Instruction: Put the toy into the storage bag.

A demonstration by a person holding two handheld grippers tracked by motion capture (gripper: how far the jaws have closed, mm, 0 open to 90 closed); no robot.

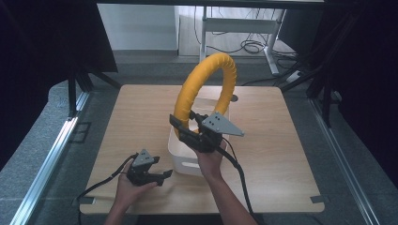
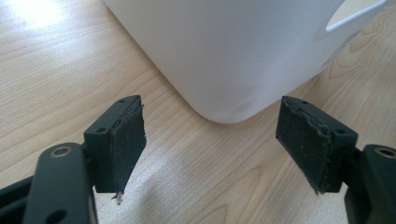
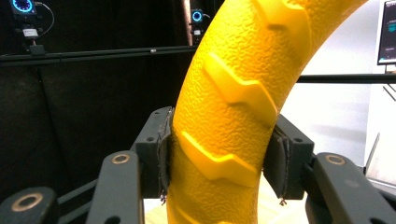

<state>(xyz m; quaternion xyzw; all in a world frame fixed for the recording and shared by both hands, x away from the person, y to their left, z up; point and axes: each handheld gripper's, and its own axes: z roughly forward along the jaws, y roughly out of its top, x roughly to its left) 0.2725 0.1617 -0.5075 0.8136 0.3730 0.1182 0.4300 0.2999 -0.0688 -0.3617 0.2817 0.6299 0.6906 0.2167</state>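
Observation:
A large yellow ring (image 1: pixel 206 82) with a ribbed, tyre-like surface stands upright above a white bin (image 1: pixel 180 154). My right gripper (image 1: pixel 185 125) is shut on the ring's lower left part, and in the right gripper view both pads press against the yellow ring (image 3: pixel 229 116) at my right gripper (image 3: pixel 222 161). My left gripper (image 1: pixel 164 176) rests low on the table at the bin's front left corner, open. In the left gripper view the white bin (image 2: pixel 233 51) lies just beyond the open left gripper (image 2: pixel 210 144), with nothing between the pads.
The wooden table (image 1: pixel 136 117) carries the bin near its front middle. Dark curtains and metal frame rails flank the table. A white desk frame with cables (image 1: pixel 244 28) stands on the floor behind.

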